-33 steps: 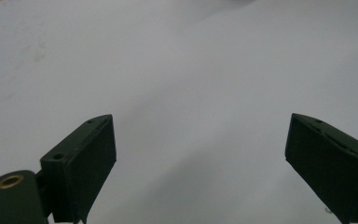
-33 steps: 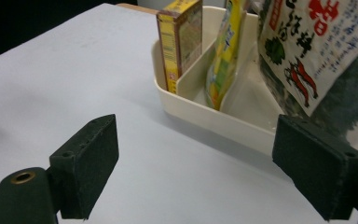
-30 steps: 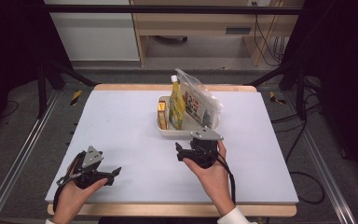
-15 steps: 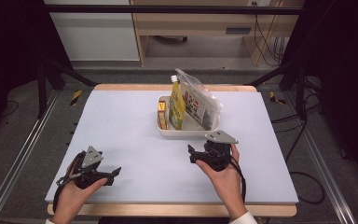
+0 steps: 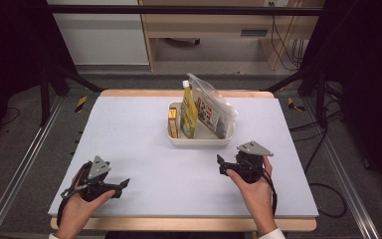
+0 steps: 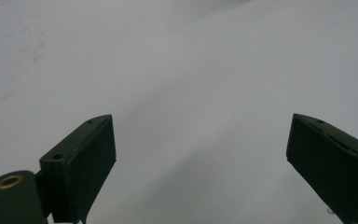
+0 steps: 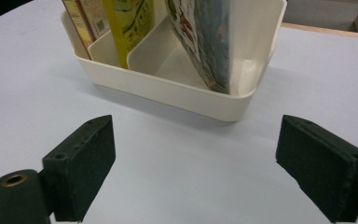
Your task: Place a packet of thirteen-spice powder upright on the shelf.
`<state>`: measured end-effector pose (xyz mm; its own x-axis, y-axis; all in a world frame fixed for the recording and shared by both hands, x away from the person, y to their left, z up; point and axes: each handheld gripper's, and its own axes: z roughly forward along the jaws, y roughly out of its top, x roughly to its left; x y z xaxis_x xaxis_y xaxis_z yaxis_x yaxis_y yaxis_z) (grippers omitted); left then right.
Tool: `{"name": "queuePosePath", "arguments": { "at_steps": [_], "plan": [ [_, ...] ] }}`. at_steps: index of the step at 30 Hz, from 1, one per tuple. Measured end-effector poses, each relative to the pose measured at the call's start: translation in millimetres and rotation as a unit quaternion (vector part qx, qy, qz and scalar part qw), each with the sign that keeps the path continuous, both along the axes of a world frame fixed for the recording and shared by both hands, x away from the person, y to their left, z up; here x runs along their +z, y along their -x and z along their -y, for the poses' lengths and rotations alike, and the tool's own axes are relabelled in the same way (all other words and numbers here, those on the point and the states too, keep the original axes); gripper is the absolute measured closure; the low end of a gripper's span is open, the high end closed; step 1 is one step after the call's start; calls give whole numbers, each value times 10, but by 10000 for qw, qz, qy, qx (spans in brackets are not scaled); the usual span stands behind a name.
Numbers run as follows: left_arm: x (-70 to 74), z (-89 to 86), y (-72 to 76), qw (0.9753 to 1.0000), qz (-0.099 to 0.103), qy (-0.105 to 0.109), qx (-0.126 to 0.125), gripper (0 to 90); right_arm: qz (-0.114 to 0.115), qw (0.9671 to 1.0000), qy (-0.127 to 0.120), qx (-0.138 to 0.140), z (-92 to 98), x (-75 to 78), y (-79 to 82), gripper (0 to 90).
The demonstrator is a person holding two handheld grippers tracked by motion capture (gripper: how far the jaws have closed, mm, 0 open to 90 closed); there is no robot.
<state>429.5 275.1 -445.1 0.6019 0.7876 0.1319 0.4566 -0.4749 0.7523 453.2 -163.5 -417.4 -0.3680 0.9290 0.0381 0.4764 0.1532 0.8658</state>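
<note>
Left gripper [image 5: 122, 185] holds its spot near the table's [image 5: 129, 129] front left corner, jaws spread wide over bare surface, gripping nothing. Wide open room mid-table. The white bin [image 5: 199, 141] sits centre-back with its packets upright. Right gripper [image 5: 220, 165] has pulled back rightward from the bin, jaws wide apart and empty, near the front right edge.

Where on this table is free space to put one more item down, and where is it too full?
The pale grey table top is bare left of the cream plastic bin, and also between the left gripper and right gripper. The bin is crowded: a yellow pouch, a clear printed bag and a small orange box.
</note>
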Motion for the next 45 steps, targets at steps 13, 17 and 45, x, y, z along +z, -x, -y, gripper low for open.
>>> {"name": "queuePosePath", "arguments": {
  "at_steps": [13,17,45],
  "plan": [
    [-1,-3,-1,10000,19,20,23,78,-111,9995,-102,-267,314,-123,-62,161],
    [-1,-5,-2,10000,20,18,28,78,-137,9990,-152,-397,424,-146,-73,161],
    [9,-51,-12,9999,63,35,116,76,-336,9966,71,-743,891,-332,-43,125]
  ]
}}
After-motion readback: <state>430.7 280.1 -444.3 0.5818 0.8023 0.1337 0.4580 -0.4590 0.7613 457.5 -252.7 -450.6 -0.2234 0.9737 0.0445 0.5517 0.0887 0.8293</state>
